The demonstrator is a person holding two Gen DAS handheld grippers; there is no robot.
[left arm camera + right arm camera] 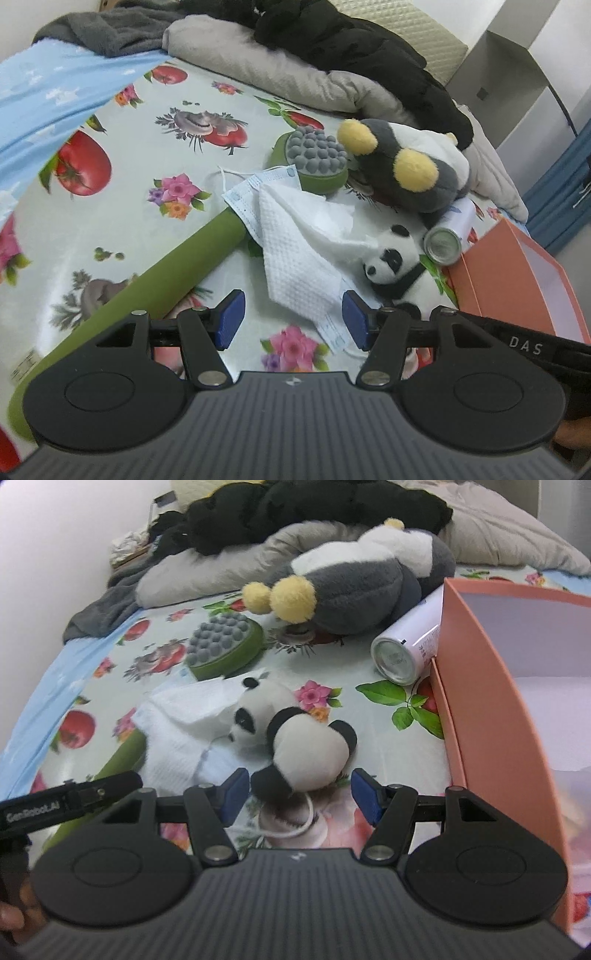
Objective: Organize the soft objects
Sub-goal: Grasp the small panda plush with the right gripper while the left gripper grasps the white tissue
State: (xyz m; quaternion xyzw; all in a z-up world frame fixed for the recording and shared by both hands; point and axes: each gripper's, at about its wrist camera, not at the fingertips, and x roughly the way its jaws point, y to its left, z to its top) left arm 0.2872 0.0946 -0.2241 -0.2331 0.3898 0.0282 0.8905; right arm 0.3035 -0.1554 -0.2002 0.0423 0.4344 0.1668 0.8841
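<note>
A floral cloth (155, 184) covered the surface, with grey bedding (280, 70) and black clothing (354, 48) heaped at its far edge. An orange box (476, 686) stood open at the right, a white can (406, 653) lying on its side against it. The grey plush (354, 590) with yellow feet lay near the bedding, beside the green massager (184, 266). A white tissue (299, 251) draped over a blue mask (251, 192) and the massager's handle. The panda (303, 742) lay beside the tissue — between the spread pads of the right tongs (299, 797), untouched. The left tongs (293, 317) were released too, hovering over the tissue's corner.
</note>
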